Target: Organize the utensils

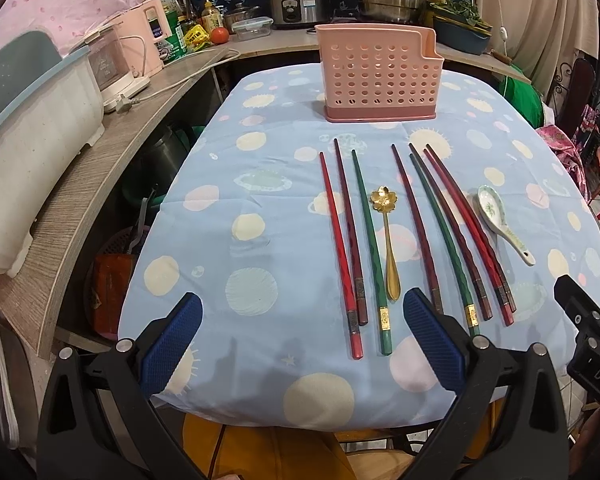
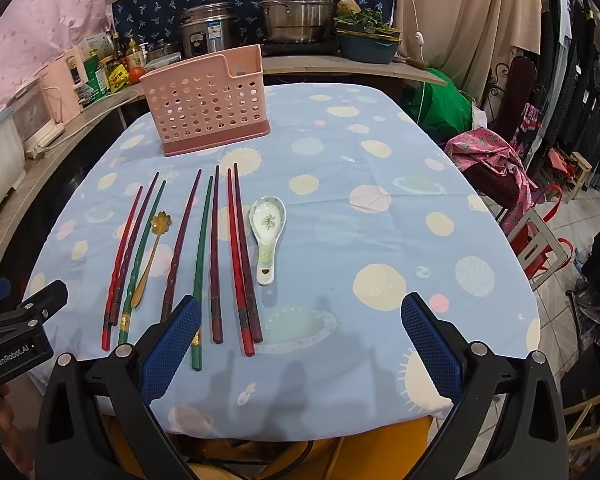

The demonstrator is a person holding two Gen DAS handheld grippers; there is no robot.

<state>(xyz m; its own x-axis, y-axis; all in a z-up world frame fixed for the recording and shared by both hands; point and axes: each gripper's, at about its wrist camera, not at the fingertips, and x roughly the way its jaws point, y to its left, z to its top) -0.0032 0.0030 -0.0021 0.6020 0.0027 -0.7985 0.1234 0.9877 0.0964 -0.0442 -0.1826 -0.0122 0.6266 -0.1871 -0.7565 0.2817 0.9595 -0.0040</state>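
Closest to the cameras, the left gripper has its two blue bumpy pads spread wide and holds nothing, and it hangs over the near edge of the table. The right gripper is spread wide too, with nothing between its pads. The table wears a soft blue cloth with pale round spots. A little farther out, the chopsticks lie flat on the cloth in a row, long and thin, some red, some dark red and two green, with small shiny bands near their thick ends. Their thin tips point away toward the far side. Between the green chopstick on the left and the next dark red one lies a gold spoon, shiny metal, with a bowl shaped like a flower. To the right of the last chopsticks lies a white spoon, smooth like china, with a green picture in its bowl. Farther back, well apart from the row, stands the pink holder, a plastic box full of round holes on a darker pink base; nothing shows through the holes. Behind it on the counter sit shiny metal pots.
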